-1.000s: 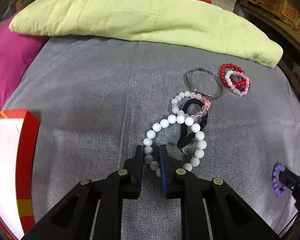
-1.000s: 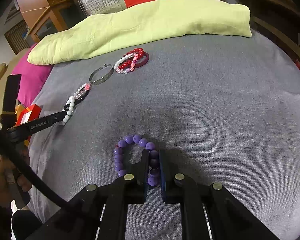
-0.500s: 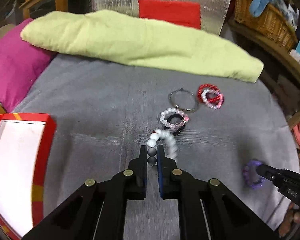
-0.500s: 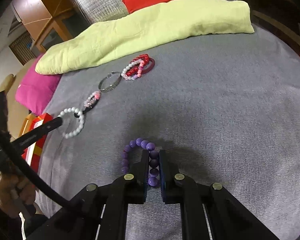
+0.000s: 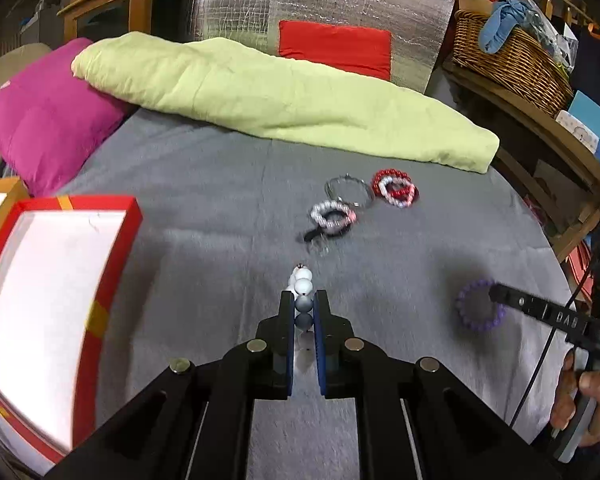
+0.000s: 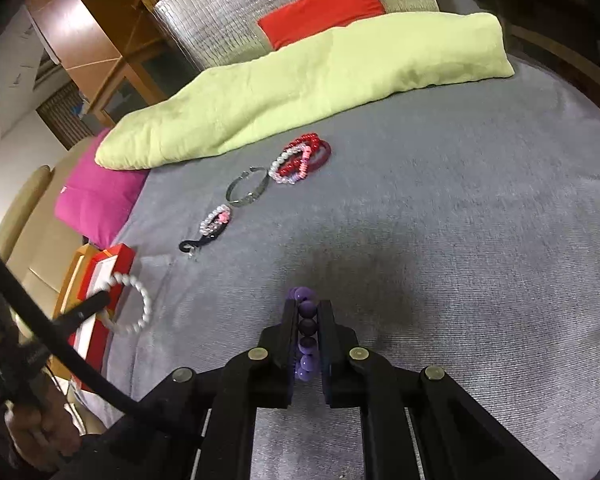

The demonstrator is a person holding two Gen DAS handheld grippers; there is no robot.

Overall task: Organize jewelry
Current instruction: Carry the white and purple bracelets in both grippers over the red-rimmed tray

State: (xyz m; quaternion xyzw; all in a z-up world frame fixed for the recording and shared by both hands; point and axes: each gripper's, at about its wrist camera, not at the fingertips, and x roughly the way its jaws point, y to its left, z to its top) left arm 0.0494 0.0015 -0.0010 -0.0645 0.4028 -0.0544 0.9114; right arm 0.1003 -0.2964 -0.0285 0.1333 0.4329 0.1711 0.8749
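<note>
Left gripper (image 5: 303, 312) pinched on white bead bracelet (image 6: 134, 308), lifted off grey bedspread (image 5: 220, 208), hanging just beside red box (image 5: 96, 304) with white inside. Right gripper (image 6: 309, 324) clamped on purple bead bracelet (image 6: 306, 332), raised above the fabric, loop seen edge-on between the pads. Left lying on the bedspread: pink-and-clear bead bracelet (image 5: 332, 216) over a black clasp piece (image 6: 194, 243), silver bangle (image 5: 349, 192) just beside it, then red and pale bead cluster (image 5: 394, 189) near green quilt (image 5: 284, 100). Magenta pillow (image 5: 44, 120) at far left edge.
</note>
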